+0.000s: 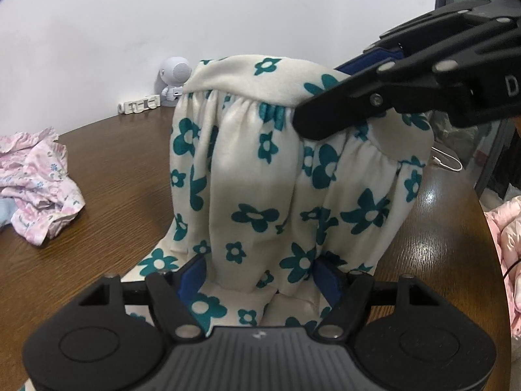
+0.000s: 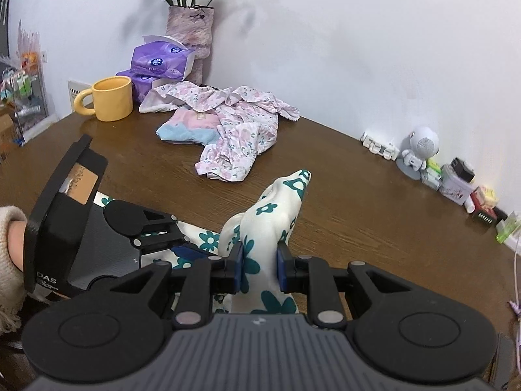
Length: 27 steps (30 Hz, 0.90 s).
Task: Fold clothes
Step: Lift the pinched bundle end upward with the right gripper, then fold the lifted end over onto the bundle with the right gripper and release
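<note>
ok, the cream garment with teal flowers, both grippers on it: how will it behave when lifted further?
Probably floppy: the floral garment hangs in soft folds below the right gripper. It looks like thick fleecy cloth, so likely not slippery between the left gripper pads. Its lower part trails on the table and will probably drag.

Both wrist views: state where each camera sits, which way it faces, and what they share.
Left wrist: sits behind the left gripper, faces the lifted floral garment and wall; right gripper enters at upper right.
Right wrist: sits behind the right gripper, faces across the table toward the yellow mug; a sleeve shows.
Shared: floral garment, pink clothes, robot figurine.
</note>
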Each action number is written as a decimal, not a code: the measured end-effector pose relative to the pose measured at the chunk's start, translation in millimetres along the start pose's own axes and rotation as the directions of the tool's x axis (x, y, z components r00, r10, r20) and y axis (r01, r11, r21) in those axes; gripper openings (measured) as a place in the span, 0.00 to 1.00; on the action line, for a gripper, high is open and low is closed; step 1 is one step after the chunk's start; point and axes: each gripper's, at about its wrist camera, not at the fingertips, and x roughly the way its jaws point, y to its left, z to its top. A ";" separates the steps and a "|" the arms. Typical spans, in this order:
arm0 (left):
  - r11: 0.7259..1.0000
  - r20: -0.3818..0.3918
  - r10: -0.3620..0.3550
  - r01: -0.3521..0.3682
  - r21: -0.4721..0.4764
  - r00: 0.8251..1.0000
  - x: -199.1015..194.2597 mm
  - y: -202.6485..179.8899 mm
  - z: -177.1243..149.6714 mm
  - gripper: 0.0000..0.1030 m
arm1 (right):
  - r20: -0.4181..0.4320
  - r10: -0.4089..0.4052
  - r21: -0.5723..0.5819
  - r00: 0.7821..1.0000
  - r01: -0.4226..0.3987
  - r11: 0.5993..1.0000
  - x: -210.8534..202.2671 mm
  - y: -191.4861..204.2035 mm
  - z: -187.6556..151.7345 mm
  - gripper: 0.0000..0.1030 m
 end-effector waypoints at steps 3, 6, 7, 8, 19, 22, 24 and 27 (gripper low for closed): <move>1.000 0.004 0.025 -0.025 0.004 1.000 -8.0 -0.2 -1.7 0.70 | 0.003 -0.012 -0.020 1.000 0.012 1.000 -0.8 8.0 0.6 0.19; 0.999 0.008 0.042 -0.042 0.001 0.999 -21.1 -1.1 -6.1 0.71 | 0.005 -0.024 -0.040 1.000 0.024 0.999 -1.6 16.1 1.3 0.19; 0.999 0.006 0.050 -0.050 -0.002 0.999 -24.3 -0.3 -7.3 0.71 | 0.006 -0.028 -0.046 1.000 0.028 0.999 -1.9 18.8 1.5 0.19; 0.998 0.004 0.057 -0.057 -0.005 0.998 -27.5 0.5 -8.6 0.71 | 0.007 -0.032 -0.053 0.999 0.033 0.998 -2.1 21.5 1.7 0.19; 0.992 -0.008 0.123 -0.123 -0.040 0.992 -63.6 13.1 -25.4 0.73 | 0.010 -0.036 -0.120 0.999 0.037 0.992 0.4 47.3 2.5 0.19; 0.990 0.002 0.127 -0.127 -0.054 0.992 -77.6 15.9 -29.1 0.73 | 0.009 -0.037 -0.142 0.999 0.037 0.989 1.3 54.3 2.6 0.20; 0.990 0.009 0.130 -0.129 -0.057 0.991 -83.5 18.1 -30.9 0.73 | 0.010 -0.041 -0.156 0.999 0.042 0.987 1.7 58.3 2.7 0.20; 0.990 0.004 0.125 -0.125 -0.062 0.992 -86.5 20.0 -33.8 0.73 | 0.009 -0.055 -0.178 0.998 0.055 0.983 3.2 63.9 2.4 0.20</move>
